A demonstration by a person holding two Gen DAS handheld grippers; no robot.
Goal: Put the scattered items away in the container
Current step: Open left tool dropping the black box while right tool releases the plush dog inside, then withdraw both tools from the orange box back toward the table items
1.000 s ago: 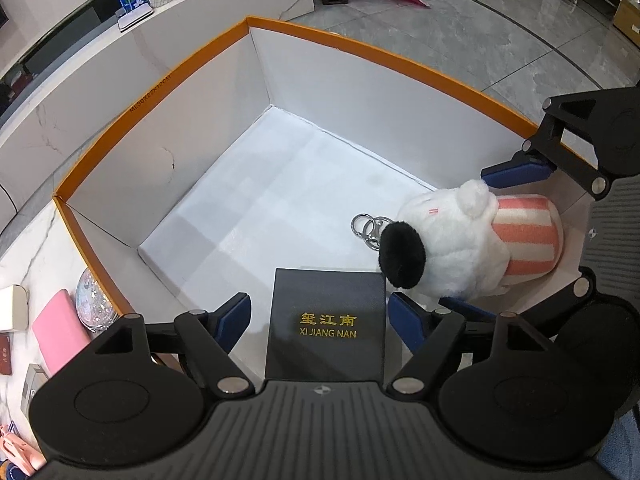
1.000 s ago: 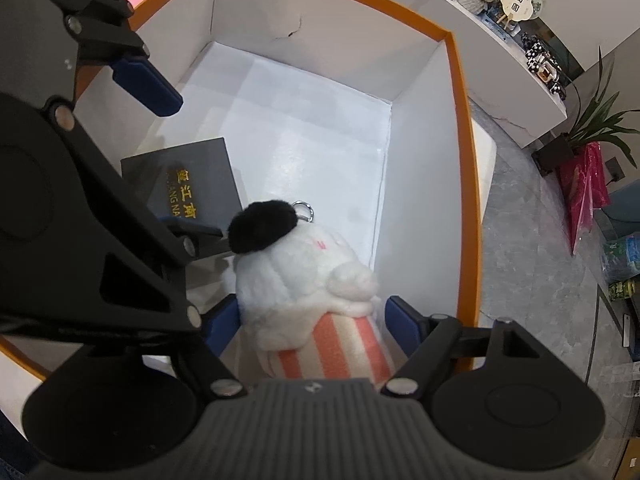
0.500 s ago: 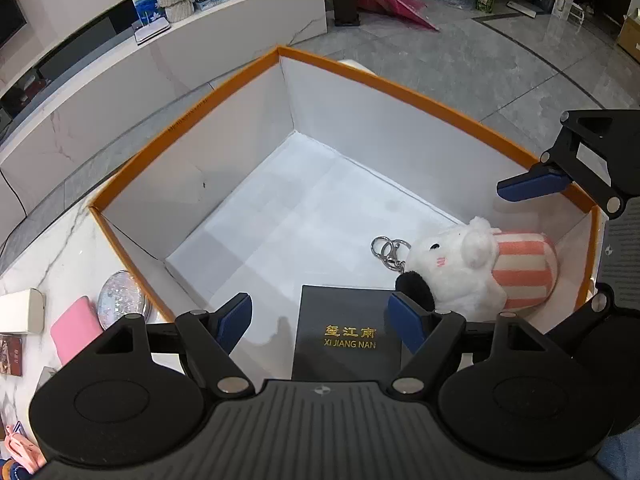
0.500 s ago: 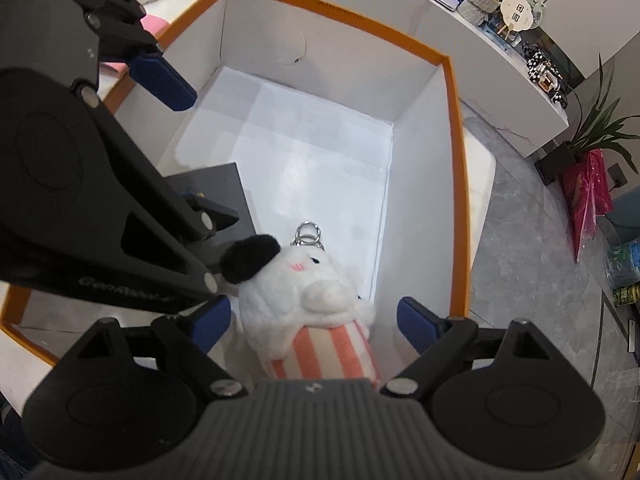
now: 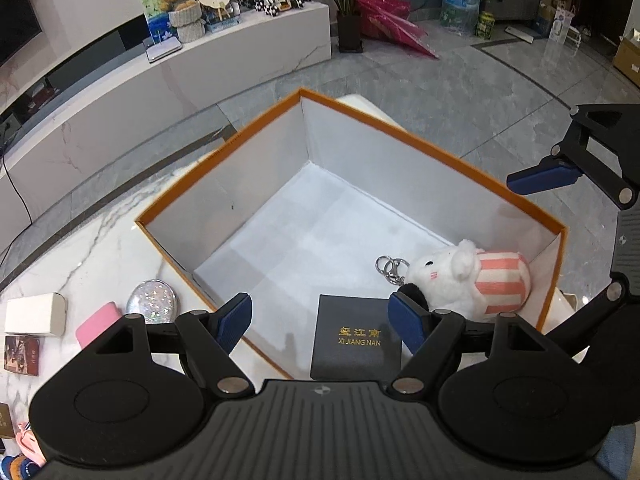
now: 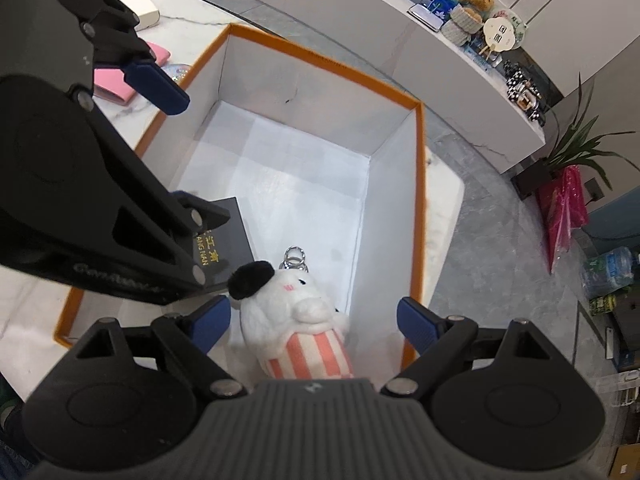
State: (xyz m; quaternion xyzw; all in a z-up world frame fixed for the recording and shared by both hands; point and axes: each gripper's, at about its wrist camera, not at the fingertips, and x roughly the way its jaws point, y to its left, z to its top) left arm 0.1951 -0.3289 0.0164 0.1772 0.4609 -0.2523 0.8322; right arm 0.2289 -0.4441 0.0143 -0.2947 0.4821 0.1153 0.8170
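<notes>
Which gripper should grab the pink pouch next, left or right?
Left, probably. The pink pouch lies on the marble table just outside the box, beside the left gripper, which is open and empty. The right gripper hovers over the plush at the far side.

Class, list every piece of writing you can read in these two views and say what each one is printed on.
"XI JIANG NAN", gold, under three Chinese characters: on the black box inside the orange-rimmed container.
Embossed lettering on the left gripper's arm, seen from the right wrist: too faint to read.
Fan and cards on the far counter: too small to read.
</notes>
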